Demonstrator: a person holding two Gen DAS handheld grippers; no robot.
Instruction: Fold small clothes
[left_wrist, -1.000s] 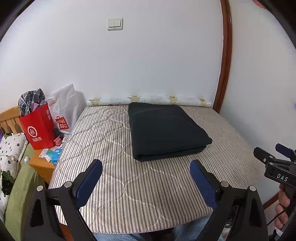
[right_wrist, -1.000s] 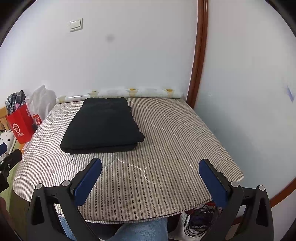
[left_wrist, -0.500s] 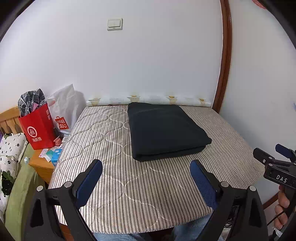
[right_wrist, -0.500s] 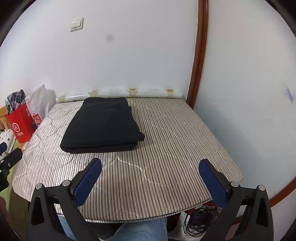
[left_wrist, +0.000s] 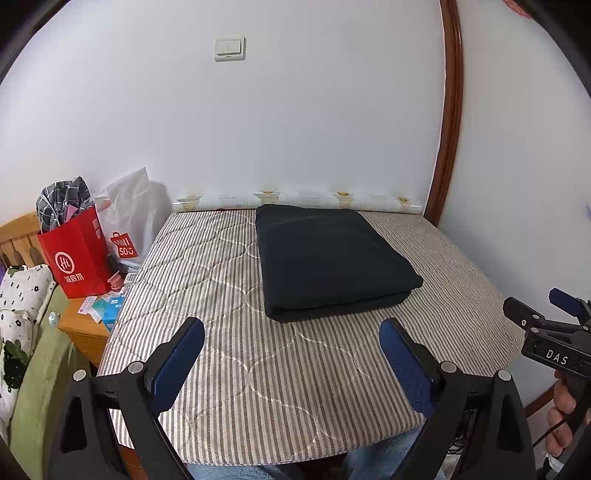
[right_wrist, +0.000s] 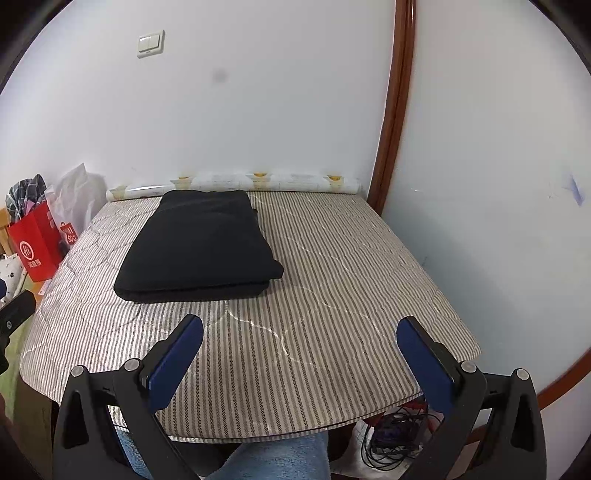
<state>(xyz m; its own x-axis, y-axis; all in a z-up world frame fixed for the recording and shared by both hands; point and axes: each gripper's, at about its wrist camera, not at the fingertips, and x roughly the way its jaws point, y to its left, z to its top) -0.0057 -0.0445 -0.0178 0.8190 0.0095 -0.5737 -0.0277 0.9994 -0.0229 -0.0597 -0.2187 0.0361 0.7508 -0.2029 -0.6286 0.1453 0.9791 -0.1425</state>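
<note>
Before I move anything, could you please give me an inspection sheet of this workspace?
Surface: striped pad, flat.
Job's things: black cloth folded, far left on the pad.
Clutter: red bag, white bag and small packets on a side table; roll along the wall.
Grippers: left gripper and right gripper open, empty, short of the cloth.
Cables: black cables on the floor.
Surroundings: white wall, switch, brown trim.

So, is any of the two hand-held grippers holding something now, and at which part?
Nothing is held. The left hand-held gripper and the right hand-held gripper are both open above the striped table; the folded black garment lies untouched.
</note>
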